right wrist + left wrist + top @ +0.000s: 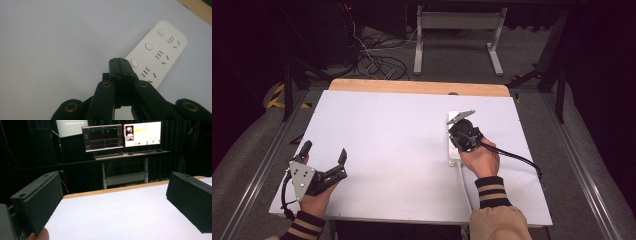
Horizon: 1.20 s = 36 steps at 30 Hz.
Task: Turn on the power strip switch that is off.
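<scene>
Power strip (454,145) lies on the table (392,150), right half, long axis running front to back. Right gripper (120,61) sits over its near end. Left gripper (324,154) at the table's near left corner, well apart. Desk with monitors (122,136) behind the table.

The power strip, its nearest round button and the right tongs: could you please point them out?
power strip (172,50): right gripper view, bare white face.
nearest round button (134,62): right gripper view, button centre.
right tongs (121,60): right gripper view, closed tips.
</scene>
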Available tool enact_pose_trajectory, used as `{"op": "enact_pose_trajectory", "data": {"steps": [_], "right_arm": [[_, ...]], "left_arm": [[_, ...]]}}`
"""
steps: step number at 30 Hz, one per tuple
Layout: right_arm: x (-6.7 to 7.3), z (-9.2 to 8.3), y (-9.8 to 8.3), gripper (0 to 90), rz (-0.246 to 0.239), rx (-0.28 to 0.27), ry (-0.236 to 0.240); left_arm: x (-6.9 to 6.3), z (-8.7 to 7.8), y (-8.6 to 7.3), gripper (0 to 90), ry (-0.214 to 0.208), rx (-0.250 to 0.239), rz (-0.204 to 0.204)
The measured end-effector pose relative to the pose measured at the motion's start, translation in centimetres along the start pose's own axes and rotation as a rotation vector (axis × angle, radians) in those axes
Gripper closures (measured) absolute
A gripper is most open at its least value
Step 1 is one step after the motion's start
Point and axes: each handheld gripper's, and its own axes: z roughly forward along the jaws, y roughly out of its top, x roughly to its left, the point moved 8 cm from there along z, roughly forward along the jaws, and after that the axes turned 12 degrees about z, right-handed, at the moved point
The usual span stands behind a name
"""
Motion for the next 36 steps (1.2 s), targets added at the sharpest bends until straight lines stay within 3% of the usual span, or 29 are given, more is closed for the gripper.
{"op": "enact_pose_trajectory", "data": {"steps": [6, 11, 22, 26, 36], "right_arm": [[-0.8, 2.1, -1.2, 90.0, 0.023, 0.026, -0.024], [-1.1, 2.8, -1.7, 90.0, 0.034, 0.032, -0.033], [-1.0, 3.2, -1.8, 90.0, 0.039, -0.001, -0.018], [-1.0, 3.3, -1.9, 90.0, 0.069, -0.013, -0.011], [-0.8, 3.3, -2.1, 90.0, 0.072, -0.028, -0.035]], "left_arm": [[-0.1, 0.0, 0.0, 1.1, -0.006, 0.001, 0.002], [-0.2, 0.1, -0.1, 1.1, -0.008, 0.005, 0.005], [-0.3, 0.1, -0.2, 1.4, -0.017, 0.015, 0.004], [-0.4, 0.2, -0.2, 1.6, -0.021, 0.017, 0.002], [-0.5, 0.2, -0.2, 1.7, -0.026, 0.021, -0.007]]}}
